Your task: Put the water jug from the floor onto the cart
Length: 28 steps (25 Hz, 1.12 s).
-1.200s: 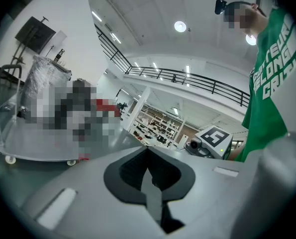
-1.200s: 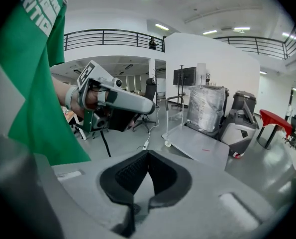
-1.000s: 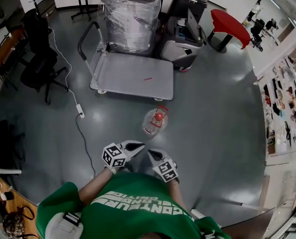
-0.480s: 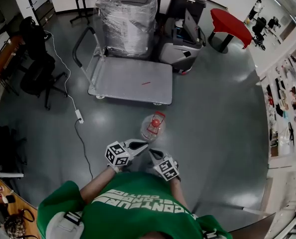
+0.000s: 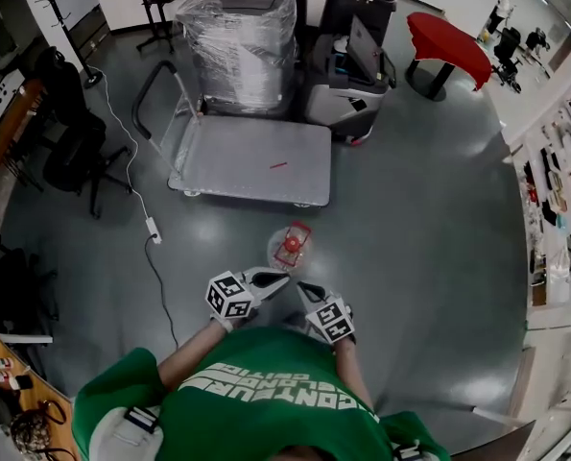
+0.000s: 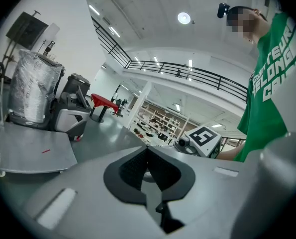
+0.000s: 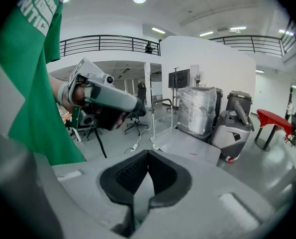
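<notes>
Clear water jug point(image 5: 290, 246) on floor point(image 5: 415, 257) just ahead of left tool point(image 5: 278, 279), right tool point(image 5: 306, 289); both clenched, empty.

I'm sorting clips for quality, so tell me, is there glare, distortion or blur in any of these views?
Head view: strong fisheye bending, soft glare patches on the grey floor, water jug clear. Left gripper view: black vignette corners, ceiling lamp blown out. Right gripper view: same vignette, green shirt blocks the left side.

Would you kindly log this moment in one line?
clear red-capped water jug: on floor | left tongs: shut, empty | right tongs: shut, empty
</notes>
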Each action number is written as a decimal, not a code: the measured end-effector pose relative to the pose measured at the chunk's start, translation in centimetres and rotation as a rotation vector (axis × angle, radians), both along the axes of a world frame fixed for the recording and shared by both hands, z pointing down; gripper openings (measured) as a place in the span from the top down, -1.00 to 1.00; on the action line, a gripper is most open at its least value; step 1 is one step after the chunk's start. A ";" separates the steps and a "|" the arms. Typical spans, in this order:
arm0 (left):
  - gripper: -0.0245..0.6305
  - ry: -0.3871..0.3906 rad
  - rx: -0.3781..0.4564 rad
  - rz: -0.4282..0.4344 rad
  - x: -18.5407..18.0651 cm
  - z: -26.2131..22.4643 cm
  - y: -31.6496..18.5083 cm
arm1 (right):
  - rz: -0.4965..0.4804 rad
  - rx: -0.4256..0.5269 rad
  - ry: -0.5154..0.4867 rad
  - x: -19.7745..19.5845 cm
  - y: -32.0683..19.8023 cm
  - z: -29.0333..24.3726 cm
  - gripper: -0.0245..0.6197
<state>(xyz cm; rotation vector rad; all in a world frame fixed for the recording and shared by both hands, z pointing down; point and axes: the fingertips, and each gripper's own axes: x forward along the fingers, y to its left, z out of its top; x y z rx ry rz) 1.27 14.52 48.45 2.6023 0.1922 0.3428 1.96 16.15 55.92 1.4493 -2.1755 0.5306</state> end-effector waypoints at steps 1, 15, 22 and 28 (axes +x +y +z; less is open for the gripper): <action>0.89 -0.004 0.003 0.008 0.8 0.1 0.4 | 0.010 0.000 -0.003 1.0 0.3 0.1 0.95; 0.89 -0.025 0.003 0.066 8.3 0.9 3.5 | 0.098 -0.020 -0.030 11.1 3.3 1.8 0.95; 0.89 0.001 -0.004 0.099 10.4 1.0 2.6 | 0.117 -0.035 -0.021 11.6 2.6 2.3 0.95; 0.89 0.011 -0.022 0.120 11.7 1.0 -0.6 | 0.142 -0.055 -0.031 11.6 -0.1 2.3 0.95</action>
